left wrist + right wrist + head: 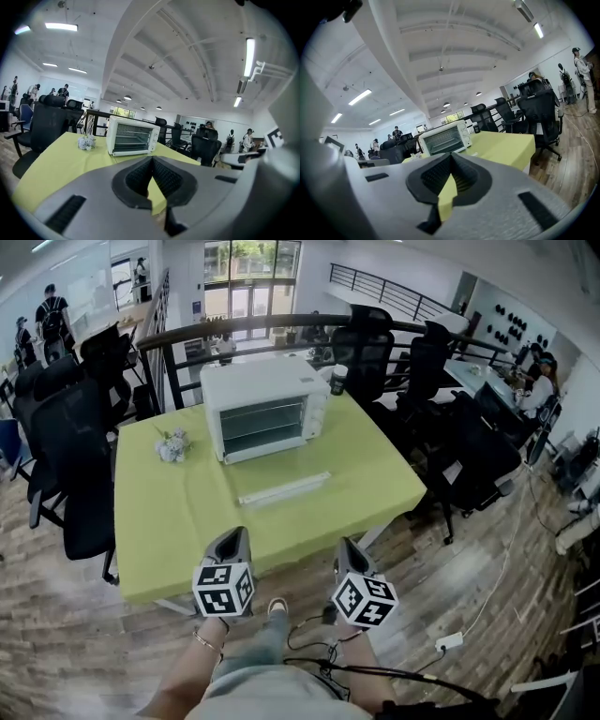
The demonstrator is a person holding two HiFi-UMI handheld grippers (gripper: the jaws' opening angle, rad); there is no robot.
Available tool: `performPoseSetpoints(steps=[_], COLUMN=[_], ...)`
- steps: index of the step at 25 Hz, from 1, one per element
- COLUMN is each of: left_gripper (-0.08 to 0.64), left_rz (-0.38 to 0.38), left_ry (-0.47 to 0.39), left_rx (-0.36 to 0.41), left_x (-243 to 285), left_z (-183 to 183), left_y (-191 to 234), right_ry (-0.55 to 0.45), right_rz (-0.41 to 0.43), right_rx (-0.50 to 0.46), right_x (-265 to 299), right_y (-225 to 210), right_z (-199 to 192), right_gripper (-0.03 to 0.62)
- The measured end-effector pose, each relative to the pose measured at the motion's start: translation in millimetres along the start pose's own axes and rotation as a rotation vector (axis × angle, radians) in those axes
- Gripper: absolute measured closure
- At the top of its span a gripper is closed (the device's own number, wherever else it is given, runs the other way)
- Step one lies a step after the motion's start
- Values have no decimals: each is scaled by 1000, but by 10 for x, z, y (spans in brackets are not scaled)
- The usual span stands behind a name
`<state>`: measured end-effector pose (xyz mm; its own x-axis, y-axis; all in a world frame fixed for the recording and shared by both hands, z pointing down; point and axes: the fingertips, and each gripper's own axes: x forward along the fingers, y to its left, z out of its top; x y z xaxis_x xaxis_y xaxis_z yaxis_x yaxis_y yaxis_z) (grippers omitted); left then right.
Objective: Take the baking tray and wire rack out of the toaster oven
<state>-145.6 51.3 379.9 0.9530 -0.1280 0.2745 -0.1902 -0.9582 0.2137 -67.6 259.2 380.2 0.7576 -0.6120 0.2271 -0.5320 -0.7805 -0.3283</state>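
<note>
A white toaster oven point(265, 407) stands at the far middle of a table under a green cloth point(169, 512). Its glass front faces me, and wire shelves show faintly behind it. I cannot pick out the baking tray. Both gripper views also show the oven point(132, 136) point(443, 137), well ahead of the jaws. My left gripper point(231, 542) and right gripper point(348, 547) hover side by side at the table's near edge. Both point toward the oven. The jaws of each gripper point(151, 161) point(451, 159) are shut with nothing between them.
A pale long flat strip point(284, 488) lies on the cloth in front of the oven. A small white flower bunch point(173, 445) sits to the oven's left, a dark cup point(338, 379) at its right. Black office chairs point(80, 460) ring the table. Cables and a power strip point(448, 642) lie on the floor.
</note>
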Motion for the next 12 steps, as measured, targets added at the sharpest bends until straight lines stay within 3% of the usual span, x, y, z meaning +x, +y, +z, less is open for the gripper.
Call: performPoseSetpoints(steps=[5,12], left_gripper=[558,558], left_rz=[2,21], left_ry=[17,9], left_rx=[-12,-62], left_x=[522,1416], left_z=[-16,269], left_y=[-20,-29], right_ry=[3,24], right_rz=[-7,38], right_rx=[4,-18], right_x=[429,1259], right_y=[-307,-614], right_z=[124,500], right_gripper=[592,591])
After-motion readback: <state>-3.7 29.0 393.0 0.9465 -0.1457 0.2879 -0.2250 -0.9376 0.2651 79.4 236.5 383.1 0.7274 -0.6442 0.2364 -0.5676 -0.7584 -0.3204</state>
